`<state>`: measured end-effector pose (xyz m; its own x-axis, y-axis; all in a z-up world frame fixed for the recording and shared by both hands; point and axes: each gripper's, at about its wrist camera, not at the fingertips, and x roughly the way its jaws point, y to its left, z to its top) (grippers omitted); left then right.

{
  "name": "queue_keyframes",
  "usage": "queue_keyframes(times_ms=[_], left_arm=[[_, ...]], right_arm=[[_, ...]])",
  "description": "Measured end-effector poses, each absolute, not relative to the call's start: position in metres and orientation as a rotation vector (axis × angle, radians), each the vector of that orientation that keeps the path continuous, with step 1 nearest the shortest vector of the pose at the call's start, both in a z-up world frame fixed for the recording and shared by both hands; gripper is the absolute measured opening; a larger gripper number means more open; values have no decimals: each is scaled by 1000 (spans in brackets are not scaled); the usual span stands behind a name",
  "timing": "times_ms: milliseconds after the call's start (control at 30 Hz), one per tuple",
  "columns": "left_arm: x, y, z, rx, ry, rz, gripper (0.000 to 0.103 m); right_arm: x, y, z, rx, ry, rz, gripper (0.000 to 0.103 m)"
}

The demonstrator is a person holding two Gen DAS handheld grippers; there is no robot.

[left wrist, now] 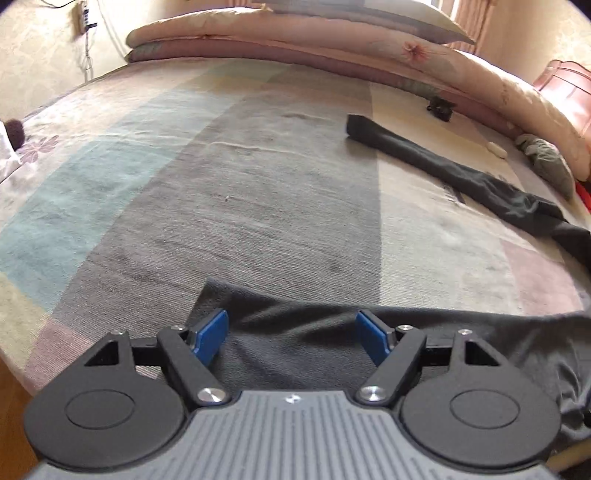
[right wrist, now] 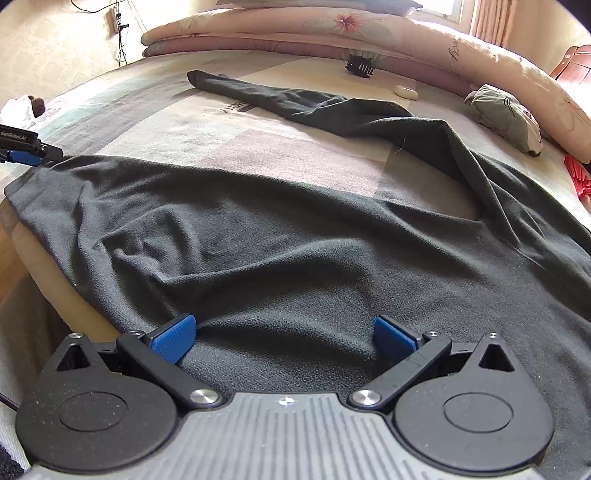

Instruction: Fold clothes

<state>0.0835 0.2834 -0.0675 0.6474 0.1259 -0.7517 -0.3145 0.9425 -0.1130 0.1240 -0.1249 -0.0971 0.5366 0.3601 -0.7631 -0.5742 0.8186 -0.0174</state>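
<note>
The dark grey fleece long-sleeved garment [right wrist: 295,236] lies spread across the pastel patchwork bedspread [left wrist: 184,184], one sleeve stretched toward the folded pink floral quilt [right wrist: 295,33]. Both the left gripper [left wrist: 291,334] and the right gripper [right wrist: 284,338] gape wide over the garment's near hem, holding nothing. Closing too shallowly could pinch one layer only, skewing the fold.

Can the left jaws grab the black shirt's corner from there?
Probably yes. The left gripper has its jaws open right over the black shirt corner, with nothing between them.

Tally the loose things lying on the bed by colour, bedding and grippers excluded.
Dark grey: 1, the long-sleeved fleece garment spread across the striped bedsheet
Olive green: 1, the crumpled cloth bundle
Black: 1, the small ribbed plastic object
White: 1, the small oval object
Red: 1, an item cut off at the edge
Total: 5
</note>
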Motion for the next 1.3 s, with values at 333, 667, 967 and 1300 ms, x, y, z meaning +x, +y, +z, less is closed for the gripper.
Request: queue_keyframes(times_ms=[333,667,967,1300], left_arm=[[70,269,-68,-84,905,329,81],[64,225,-77,-37,898,188,89],[61,226,-83,-53,908,193,92],[56,220,-79,-27,879,180,91]], right_arm=[[125,-124,-97,-282,841,559,103],[128,-99,-67,-240,850,666,103],[145,-32,-85,-460,846,759,103],[160,-36,-64,-401,776,778,101]])
